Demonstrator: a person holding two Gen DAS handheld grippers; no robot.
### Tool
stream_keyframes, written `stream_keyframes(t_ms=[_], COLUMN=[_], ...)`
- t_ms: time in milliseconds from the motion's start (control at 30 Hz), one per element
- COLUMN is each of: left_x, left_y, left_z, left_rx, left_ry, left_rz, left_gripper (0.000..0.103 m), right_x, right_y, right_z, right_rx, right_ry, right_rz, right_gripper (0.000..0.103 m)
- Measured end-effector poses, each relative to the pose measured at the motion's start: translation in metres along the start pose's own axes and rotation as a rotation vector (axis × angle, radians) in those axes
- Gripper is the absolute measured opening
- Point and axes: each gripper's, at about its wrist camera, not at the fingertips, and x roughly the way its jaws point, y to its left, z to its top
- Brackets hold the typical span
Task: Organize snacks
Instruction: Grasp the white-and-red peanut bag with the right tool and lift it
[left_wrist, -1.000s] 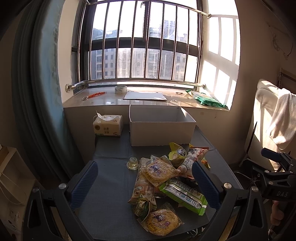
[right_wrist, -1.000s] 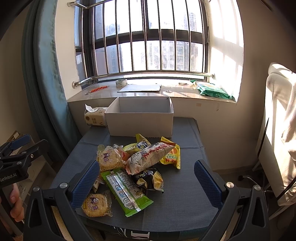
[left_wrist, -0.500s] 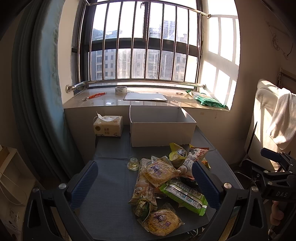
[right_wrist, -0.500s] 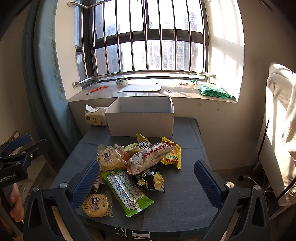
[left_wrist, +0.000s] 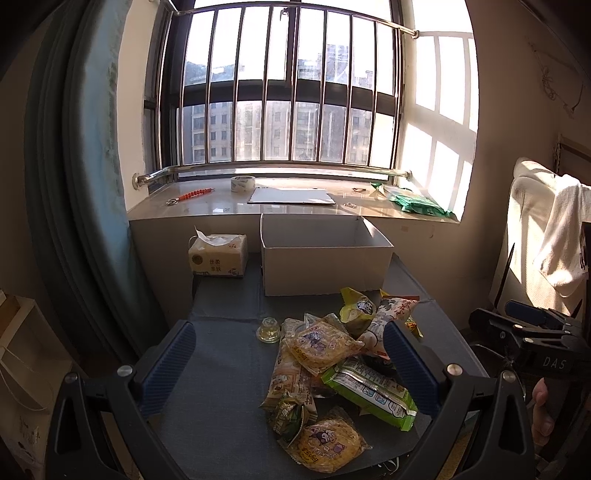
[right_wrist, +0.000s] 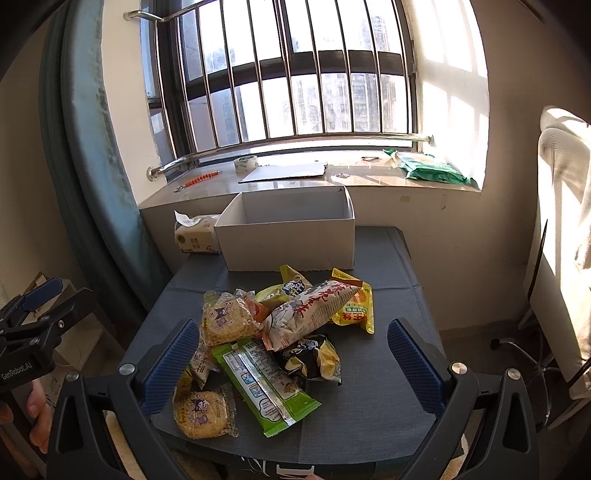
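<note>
- The left gripper (left_wrist: 290, 363), black plastic with ribbed blue rubber pads, hangs above the near edge of the table with its fingers spread wide and nothing between them.
- The right gripper (right_wrist: 291, 360), of the same build, is likewise spread wide and empty above the near edge.
- The low table, covered in grey woven cloth (right_wrist: 369, 387), carries the snacks in a loose heap at its middle and near part.
- A long glossy green foil packet (right_wrist: 264, 387) lies flat at the near side of the heap, its seam running along its length.
- Two round clear-wrapped yellow noodle cakes show: one (right_wrist: 205, 415) at the near left corner, one (right_wrist: 229, 321) further back on top of the heap.
- A crinkled white pillow bag with red characters (right_wrist: 310, 314) lies slanted across the heap's middle, and a yellow-orange flat pouch (right_wrist: 354, 312) sits just to its right.
- A small black and yellow crumpled bag (right_wrist: 314, 360) rests just near of the white bag.
- A small clear plastic jelly cup (left_wrist: 269, 330) stands on the cloth just left of the heap.
- An open white cardboard box with plain matte walls (right_wrist: 291, 240) stands at the far end of the table, apart from the heap.
- A soft paper-wrapped tissue pack (left_wrist: 218, 254) sits left of the box, a sheet poking from its top.
- On the polished stone sill (right_wrist: 369, 177) beyond lie a roll of clear tape (right_wrist: 245, 163), a flat white sheet (right_wrist: 284, 171) and a green plastic bag (right_wrist: 430, 168).
</note>
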Motion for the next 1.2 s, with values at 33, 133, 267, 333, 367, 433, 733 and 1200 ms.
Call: stream_keyframes(t_ms=[33,133,267,333,367,433,733,1200], left_x=[0.0,0.0,-0.001,-0.002,-0.002,-0.001,0.017,0.069], left_y=[0.001,-0.001,-0.001,-0.003,-0.002,0.0,0.006,0.0], left_z=[-0.001,-0.002,-0.006,-0.009,-0.01,-0.013,-0.023,-0.028], left_rx=[-0.001,0.008,0.03,0.051,0.05,0.043,0.031,0.02], left_ry=[-0.004,-0.018,-0.052,-0.068,-0.078,-0.086,0.005,0.143], left_rz=[0.001,0.008,0.02,0.024,0.021,-0.009,-0.059,-0.175], left_gripper=[0.103,0.103,0.103,0.103,0.103,0.103,0.103,0.103], right_x=[0.012,0.059,0.124,0.152,0.164,0.186,0.241,0.153], right_y=[-0.006,-0.025,-0.051,-0.063,-0.067,-0.074,-0.086,-0.09], right_z=[0.001,0.005,0.008,0.006,0.005,0.003,-0.022,0.012], right_rx=[0.039,0.133,0.276,0.349,0.371,0.411,0.642,0.549], right_ry=[0.03,0.136,0.271,0.328,0.346,0.38,0.518,0.209], right_rz=[0.025,0.077,0.119,0.142,0.151,0.146,0.305,0.429], right_gripper=[0.103,0.103,0.103,0.103,0.103,0.103,0.06,0.039])
